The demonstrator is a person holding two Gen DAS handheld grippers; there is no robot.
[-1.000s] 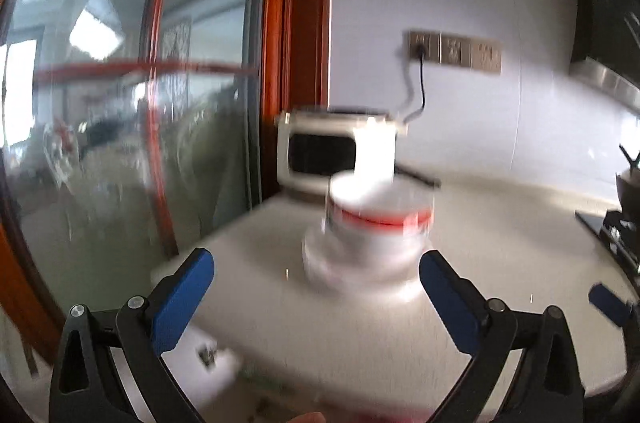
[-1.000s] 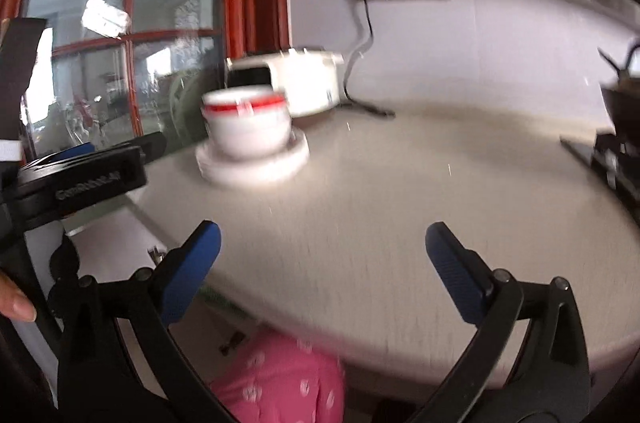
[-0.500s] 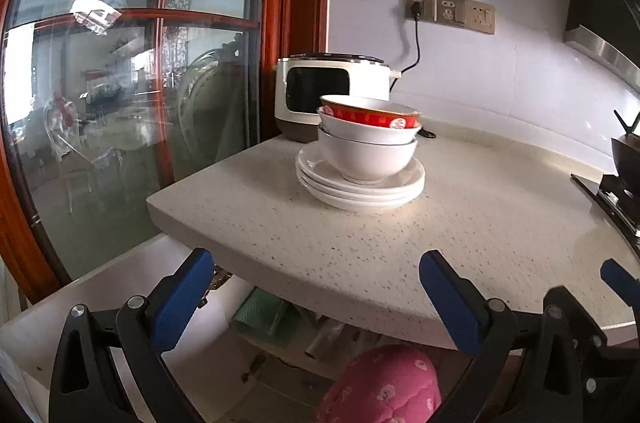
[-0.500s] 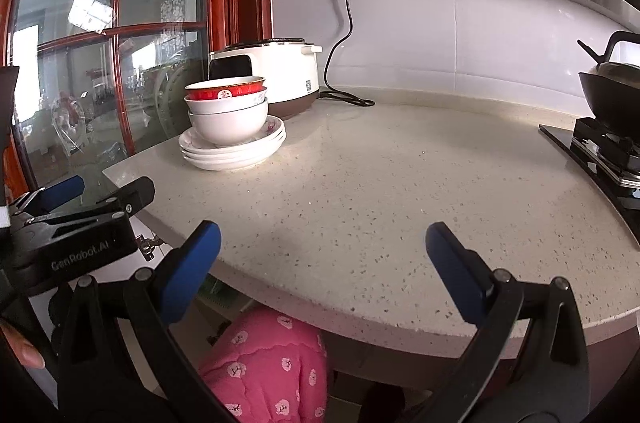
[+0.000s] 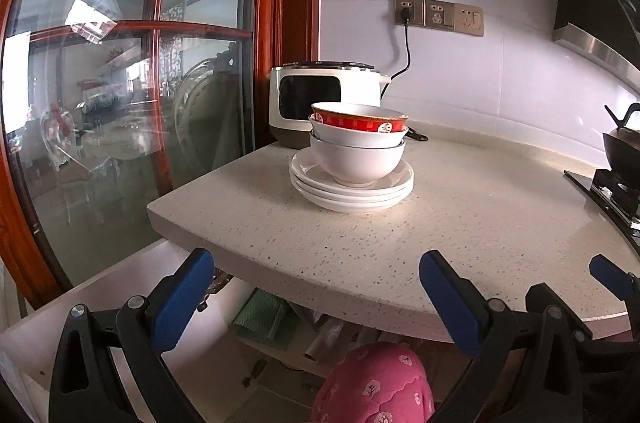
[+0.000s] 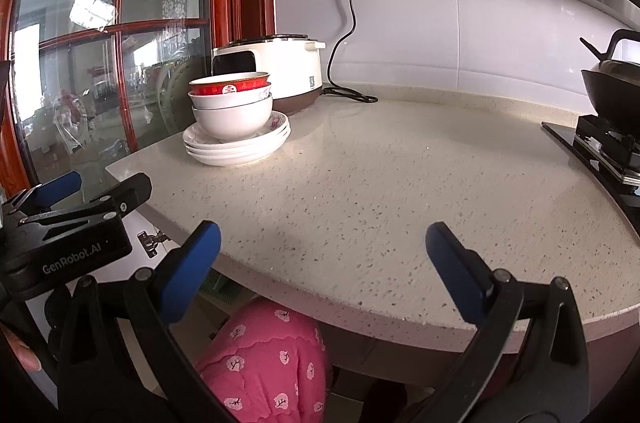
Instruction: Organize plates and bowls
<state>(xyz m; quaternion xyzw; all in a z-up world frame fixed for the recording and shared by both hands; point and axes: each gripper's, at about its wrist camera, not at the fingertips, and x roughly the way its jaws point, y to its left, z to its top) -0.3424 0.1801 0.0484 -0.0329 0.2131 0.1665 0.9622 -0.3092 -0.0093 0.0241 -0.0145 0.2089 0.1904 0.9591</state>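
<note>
- My left gripper [image 5: 316, 283] is spread wide, nothing between the blue pads [image 5: 182, 301]; it sits off the front edge of the countertop [image 5: 460, 223], touching nothing.
- My right gripper [image 6: 320, 263] is also wide apart and empty, held at the counter's front edge, well apart from the dishes.
- Left gripper body shows at the left of the right wrist view, "GenRobot.AI" printed on it.
- Stack of white plates [image 5: 352, 189] sits on the counter near its left corner, by the glass door [image 5: 120, 103]; looks like three, the top one with a floral print on its rim in the right view.
- Three nested bowls stand upright on the plates: two white bowls [image 5: 356, 163] below, red-banded bowl [image 5: 360, 119] on top.
- White rice cooker [image 5: 324, 99] is just behind the stack; can't tell if they touch. Its cord runs up to the wall socket [image 5: 408, 11].
- Black kettle [image 6: 612, 79] sits on the stove [image 6: 600, 147] at the far right, well apart from the dishes.
- Pink patterned clothing [image 6: 264, 363] shows below the counter edge.
- Open shelf under the counter holds a green cloth [image 5: 264, 319].
</note>
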